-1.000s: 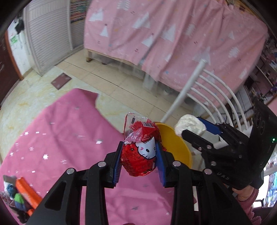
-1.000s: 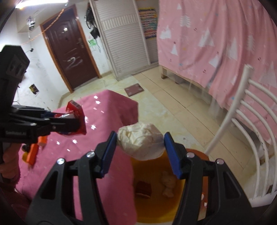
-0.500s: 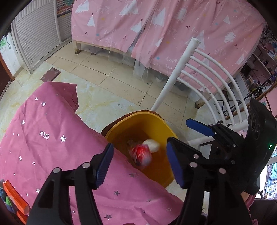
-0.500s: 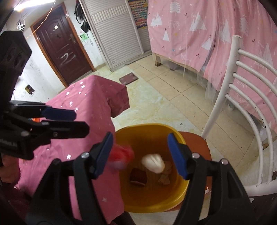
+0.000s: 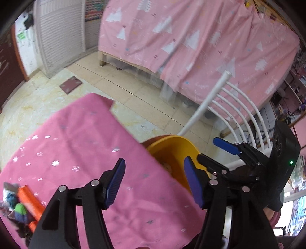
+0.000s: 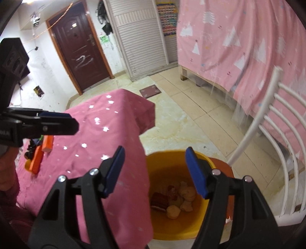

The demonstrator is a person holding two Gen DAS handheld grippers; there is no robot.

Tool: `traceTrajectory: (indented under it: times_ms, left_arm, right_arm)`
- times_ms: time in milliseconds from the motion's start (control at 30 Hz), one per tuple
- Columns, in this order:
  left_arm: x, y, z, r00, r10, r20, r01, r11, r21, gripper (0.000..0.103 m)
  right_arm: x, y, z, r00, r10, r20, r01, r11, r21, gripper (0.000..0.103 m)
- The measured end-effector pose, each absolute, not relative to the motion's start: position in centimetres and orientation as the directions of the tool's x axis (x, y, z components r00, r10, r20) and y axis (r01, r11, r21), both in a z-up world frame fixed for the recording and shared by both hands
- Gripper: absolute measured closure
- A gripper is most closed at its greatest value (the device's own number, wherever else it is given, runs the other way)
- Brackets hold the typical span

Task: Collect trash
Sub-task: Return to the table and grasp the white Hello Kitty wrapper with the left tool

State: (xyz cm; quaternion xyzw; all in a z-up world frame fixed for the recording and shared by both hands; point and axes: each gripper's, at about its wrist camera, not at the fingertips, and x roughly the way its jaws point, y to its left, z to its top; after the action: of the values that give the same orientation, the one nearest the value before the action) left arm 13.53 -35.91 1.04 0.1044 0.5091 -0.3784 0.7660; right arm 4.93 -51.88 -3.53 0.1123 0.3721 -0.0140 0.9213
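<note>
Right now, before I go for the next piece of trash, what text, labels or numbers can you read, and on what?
No text can be quoted.
Left tongs, jaws just opened, nothing between them: white lettering on the body, cut by the frame edge, unreadable.
Coloured chart on the far wall: too small.
Red wrapper in the yellow bin: print blurred.

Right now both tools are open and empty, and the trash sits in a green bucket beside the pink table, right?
Not quite: the bucket is yellow, not green, as the right wrist view shows. The left tool and right tool are indeed open and empty.
</note>
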Motion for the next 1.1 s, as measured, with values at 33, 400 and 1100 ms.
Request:
traceTrajectory:
  times_ms: [33, 400, 1100]
  left_arm:
    - [13.8, -34.8, 1.5, 0.209, -0.476, -0.854, 0.678, 0.7, -0.225, 0.047]
    - [17.2, -22.4, 4.1, 0.366, -0.436, -0.822, 0.549, 0.814, -0.188, 0.044]
    - [20.7, -5.1, 3.5, 0.503, -0.298, -0.811, 0.33, 0.934, -0.139, 0.043]
  right_arm:
    - [5.3, -51.0, -3.0, 0.726, 0.064, -0.685, 0.093, 0.977, 0.19, 0.039]
    - [9.8, -40.5, 0.1, 0.726, 0.176, -0.665, -0.116, 0.984, 0.134, 0.032]
    - [14.5, -25.7, -0.6, 0.625, 0.297, -0.722, -0.339, 0.936, 0.091, 0.032]
